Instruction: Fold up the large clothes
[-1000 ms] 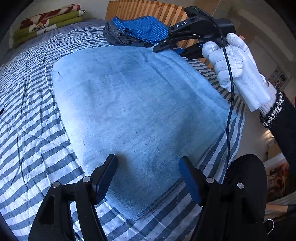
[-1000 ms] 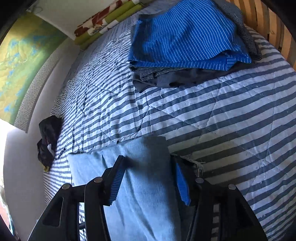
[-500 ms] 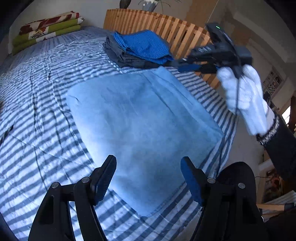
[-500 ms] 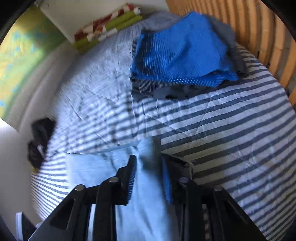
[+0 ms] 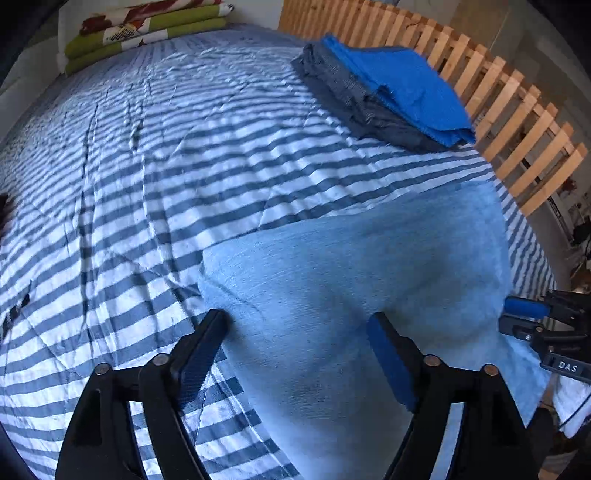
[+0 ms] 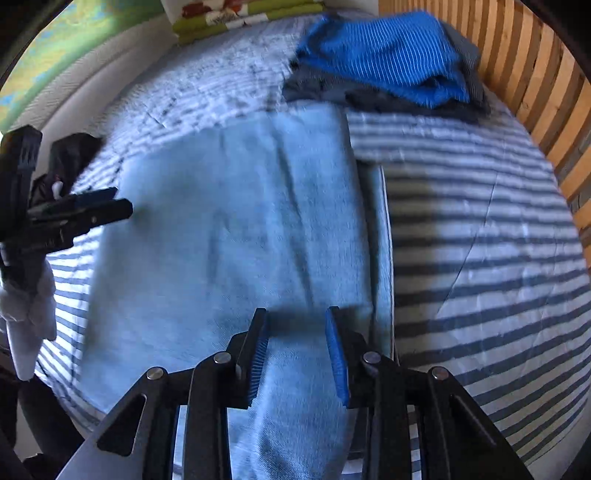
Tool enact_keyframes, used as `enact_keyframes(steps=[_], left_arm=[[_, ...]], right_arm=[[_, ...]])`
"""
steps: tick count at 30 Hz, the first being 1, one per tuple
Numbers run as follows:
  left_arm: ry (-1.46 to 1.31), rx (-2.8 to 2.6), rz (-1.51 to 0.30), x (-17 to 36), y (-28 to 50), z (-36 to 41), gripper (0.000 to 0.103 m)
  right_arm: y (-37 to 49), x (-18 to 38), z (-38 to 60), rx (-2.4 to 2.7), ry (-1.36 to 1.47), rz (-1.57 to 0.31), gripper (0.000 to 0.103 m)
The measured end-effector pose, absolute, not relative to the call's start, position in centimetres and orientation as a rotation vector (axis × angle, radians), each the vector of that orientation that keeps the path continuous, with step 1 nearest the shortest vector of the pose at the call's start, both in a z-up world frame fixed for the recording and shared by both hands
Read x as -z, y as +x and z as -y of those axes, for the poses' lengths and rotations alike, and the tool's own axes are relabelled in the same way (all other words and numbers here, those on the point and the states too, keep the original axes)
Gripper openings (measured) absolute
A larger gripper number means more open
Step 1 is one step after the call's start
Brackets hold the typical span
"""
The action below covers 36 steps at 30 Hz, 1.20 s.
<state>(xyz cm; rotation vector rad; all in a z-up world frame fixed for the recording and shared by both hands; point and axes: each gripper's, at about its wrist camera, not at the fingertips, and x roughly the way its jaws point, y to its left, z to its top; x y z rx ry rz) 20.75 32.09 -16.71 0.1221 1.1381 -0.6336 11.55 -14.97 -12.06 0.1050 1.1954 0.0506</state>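
While both jaws gape, folded blue garment [image 5: 351, 266] lies on bed [image 5: 147, 166].

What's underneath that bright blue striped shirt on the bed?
The bright blue striped shirt tops a folded pile: dark grey garments show beneath it, resting on the striped bedcover. How many lie there is hidden.

Striped bed [image 5: 221, 155] — light-blue garment [image 5: 351, 266], folded clothes stack [image 5: 384, 99], pillows [image 5: 147, 26].

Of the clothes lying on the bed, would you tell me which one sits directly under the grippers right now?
The light blue garment, spread flat on the striped bedspread. The bright blue striped one and the dark grey one beneath it are stacked by the wooden slats.
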Motion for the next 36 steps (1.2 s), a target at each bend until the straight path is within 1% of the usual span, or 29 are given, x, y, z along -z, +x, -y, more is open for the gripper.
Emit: enact_keyframes(steps=[1,3,5,6,7,9,13,16,18,20,21,24,26,27,29,30,31,32,33,34,35,36], left_arm=[[0.083,0.630,-1.159,17.4,20.9,-32.6,0.091],[0.009,0.623,-1.171,17.3,20.7,-34.0,0.091],[0.021,0.620,-1.143,16.3,19.7,-35.2,0.090],[0.028,0.630,-1.135,15.7,18.9,-35.9,0.090],[0.038,0.638,-1.134,15.2,18.1,-36.6,0.090],[0.049,0.640,-1.140,14.4,16.5,-38.0,0.090],[-0.008,0.674,-1.198,14.5,12.6,-40.0,0.090],[-0.079,0.692,-1.262,15.7,9.7,-40.5,0.090],[-0.096,0.699,-1.291,16.8,7.9,-40.1,0.090],[-0.099,0.683,-1.288,17.5,6.8,-39.8,0.091],[-0.099,0.671,-1.267,17.4,6.3,-39.7,0.093],[-0.132,0.657,-1.275,17.3,5.7,-39.4,0.093],[-0.080,0.644,-1.274,17.4,5.0,-38.6,0.093],[-0.058,0.643,-1.272,17.3,4.9,-38.1,0.093],[-0.043,0.651,-1.275,17.4,4.6,-37.5,0.093],[-0.049,0.654,-1.276,17.4,4.6,-37.3,0.093],[-0.061,0.659,-1.277,17.4,4.5,-37.2,0.093],[-0.075,0.661,-1.278,17.4,4.6,-37.1,0.091],[-0.094,0.671,-1.276,17.3,4.8,-36.5,0.080],[-0.105,0.684,-1.276,17.1,4.8,-36.2,0.068],[-0.109,0.687,-1.275,17.0,4.7,-36.0,0.067],[-0.109,0.682,-1.264,16.8,4.7,-35.5,0.061]], right_arm=[[11.4,12.0,14.5,-0.040,0.069,-1.191,0.028],[10.9,11.2,14.0,-0.016,0.041,-1.185,0.028],[9.8,10.1,14.7,-0.030,0.102,-1.159,0.029],[9.4,9.6,15.4,-0.027,0.142,-1.148,0.032],[9.0,9.4,16.2,-0.017,0.179,-1.136,0.040],[8.1,8.9,18.4,0.022,0.266,-1.108,0.051],[7.6,9.9,21.2,0.017,0.375,-1.133,0.053],[7.6,11.2,21.7,-0.027,0.420,-1.176,0.054],[7.8,11.8,21.5,-0.049,0.430,-1.196,0.054],[8.2,12.4,21.1,-0.049,0.401,-1.219,0.057],[8.5,12.6,20.9,-0.037,0.383,-1.226,0.059],[9.0,13.4,20.4,-0.013,0.323,-1.258,0.073],[9.1,13.8,20.7,-0.016,0.346,-1.265,0.075],[9.0,13.8,20.6,-0.013,0.346,-1.269,0.075],[9.1,13.8,20.2,-0.034,0.351,-1.278,0.071],[9.1,13.8,20.0,-0.044,0.359,-1.281,0.067],[9.1,13.8,19.7,-0.049,0.358,-1.283,0.059],[9.2,13.7,19.5,-0.056,0.364,-1.285,0.056],[9.5,13.7,19.3,-0.067,0.376,-1.288,0.045],[9.6,13.6,19.1,-0.072,0.389,-1.291,0.038],[9.6,13.5,18.8,-0.060,0.383,-1.292,0.037],[9.7,13.4,18.5,-0.054,0.370,-1.291,0.033]])
